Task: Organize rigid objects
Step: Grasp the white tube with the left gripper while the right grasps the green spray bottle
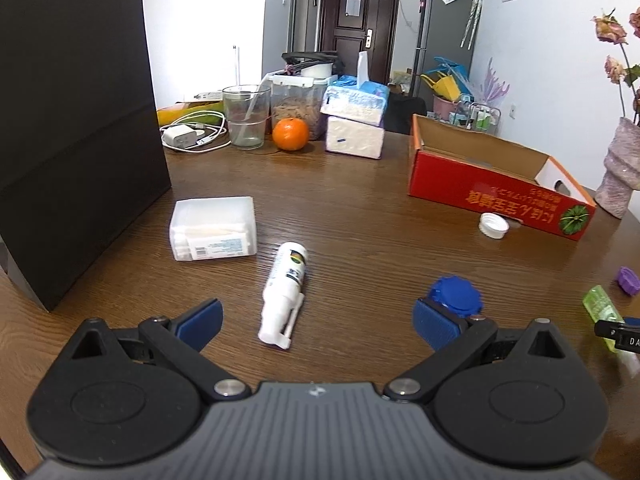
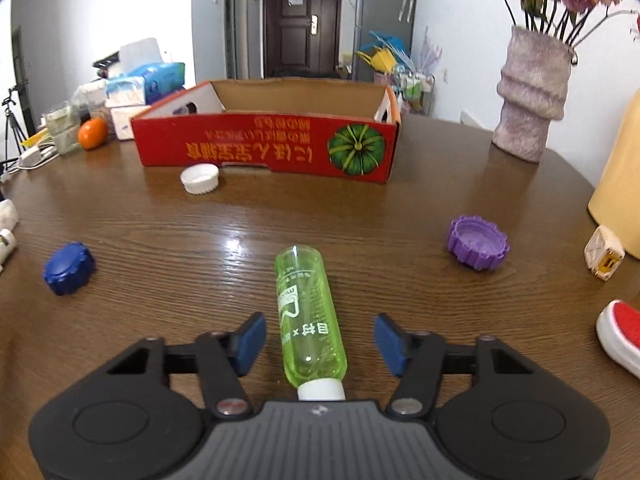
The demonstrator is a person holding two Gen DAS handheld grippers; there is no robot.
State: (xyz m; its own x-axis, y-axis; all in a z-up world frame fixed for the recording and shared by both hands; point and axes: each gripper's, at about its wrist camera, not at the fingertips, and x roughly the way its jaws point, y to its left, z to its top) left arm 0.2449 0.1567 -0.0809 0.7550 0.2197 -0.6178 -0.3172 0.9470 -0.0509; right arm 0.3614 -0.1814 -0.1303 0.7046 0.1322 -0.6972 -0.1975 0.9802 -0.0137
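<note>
Both tongs poised over bottles on the table (image 2: pixel 360 216)

Red box (image 2: pixel 268 148) lies well ahead of both. Right tongs (image 2: pixel 320 340) straddle the green bottle (image 2: pixel 310 320), pads either side with gaps, not pinching. Left tongs (image 1: pixel 318 322), spread wide, have the white spray bottle (image 1: pixel 284 292) between the pads, untouched. Best to center each bottle and squeeze across the body before lifting.

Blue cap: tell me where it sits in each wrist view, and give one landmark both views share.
Left wrist view: the blue cap lies lower right of centre on the table, just beyond the right pad of the left tool.
Right wrist view: the same cap lies at the left edge, apart from the green bottle.
Shared landmark: the red cardboard box, with the white cap in front of it.
</note>
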